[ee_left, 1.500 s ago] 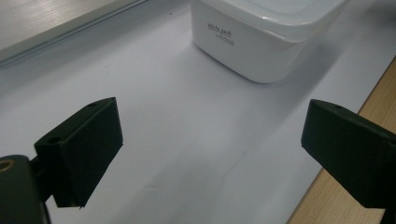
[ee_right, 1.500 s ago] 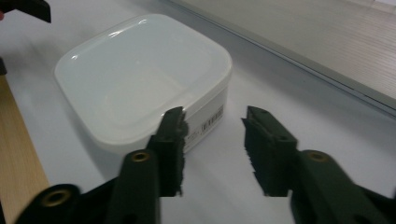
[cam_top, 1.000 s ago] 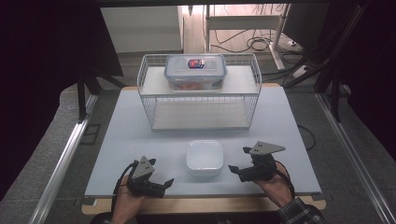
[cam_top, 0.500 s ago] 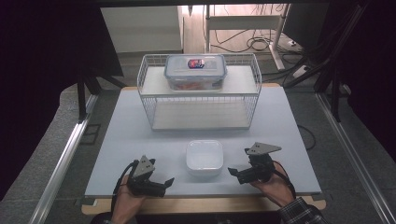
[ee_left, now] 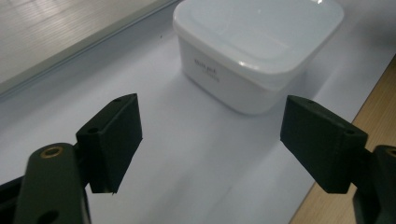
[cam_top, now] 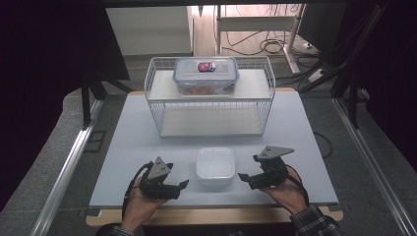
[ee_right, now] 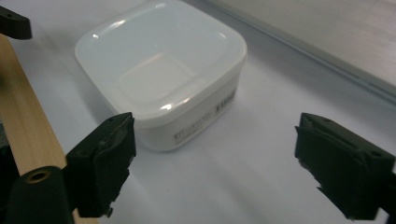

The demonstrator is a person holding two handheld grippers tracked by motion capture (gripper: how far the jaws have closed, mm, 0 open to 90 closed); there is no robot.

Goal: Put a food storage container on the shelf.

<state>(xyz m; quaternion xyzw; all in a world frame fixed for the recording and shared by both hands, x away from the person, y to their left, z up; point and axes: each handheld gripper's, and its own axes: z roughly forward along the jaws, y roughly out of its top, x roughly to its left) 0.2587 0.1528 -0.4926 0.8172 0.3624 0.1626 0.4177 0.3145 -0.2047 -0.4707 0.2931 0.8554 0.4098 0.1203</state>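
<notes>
A white square container sits near the front edge of the white table, empty inside and seen from its side in the left gripper view. My left gripper rests low on the table just left of it, open, nothing between its jaws. My right gripper is on the container's right side, also open and empty. Both point toward the container without touching it. A clear lidded box with orange contents and a label stands on top of a white wire rack.
The wire rack has an open lower shelf facing me. The table's wooden front edge runs right behind both hands. Cables and metal frame rails lie on the floor around the table.
The right gripper has moved slightly lower and toward the front edge. The left gripper has barely shifted. The container and the box have stayed put.
</notes>
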